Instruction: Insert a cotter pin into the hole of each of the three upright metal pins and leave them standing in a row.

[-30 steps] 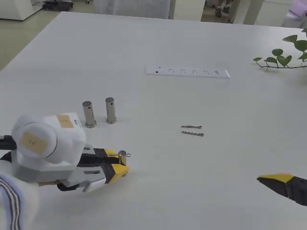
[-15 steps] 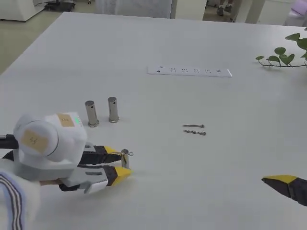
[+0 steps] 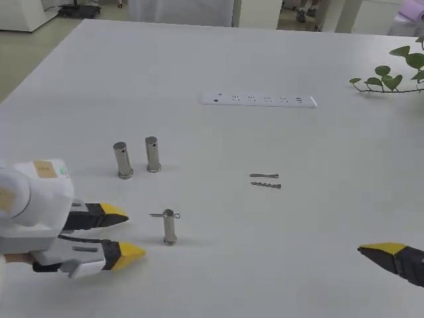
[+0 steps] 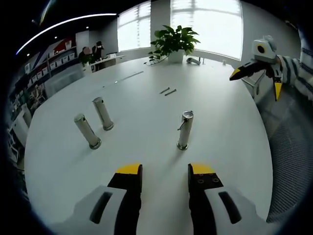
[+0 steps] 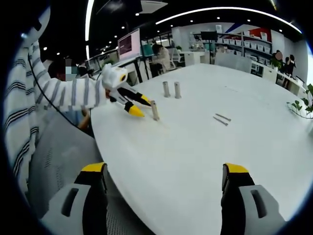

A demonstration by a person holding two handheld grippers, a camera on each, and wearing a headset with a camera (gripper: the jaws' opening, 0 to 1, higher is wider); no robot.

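**One pin done, tongs let go, loads of room on the table**

My left tongs (image 3: 132, 233) are spread, nothing in them, tips just short of the metal pin (image 3: 169, 228) and not touching it. That pin stands upright by itself with a cotter pin (image 3: 163, 214) poking sideways through the hole near its top. The two bare pins (image 3: 121, 159) stand upright side by side further from me, apart from the done one and off its line.

The two loose cotter pins (image 3: 265, 180) lie flat, near each other, out in the middle, with bare table (image 3: 298, 40) all round them. It's open surface between them and the pinned one too. A white power strip (image 3: 260, 100) lies well beyond, and a plant (image 3: 397, 76) trails in at the far right edge. The table's left edge runs off diagonally, well clear of everything.

My right tongs (image 5: 165, 169) are spread wide, holding nothing, hovering by the rounded near rim, well away from the pins.

As for labels, there's a tan sticker (image 3: 44, 168) on the left tongs' body, print too small to read
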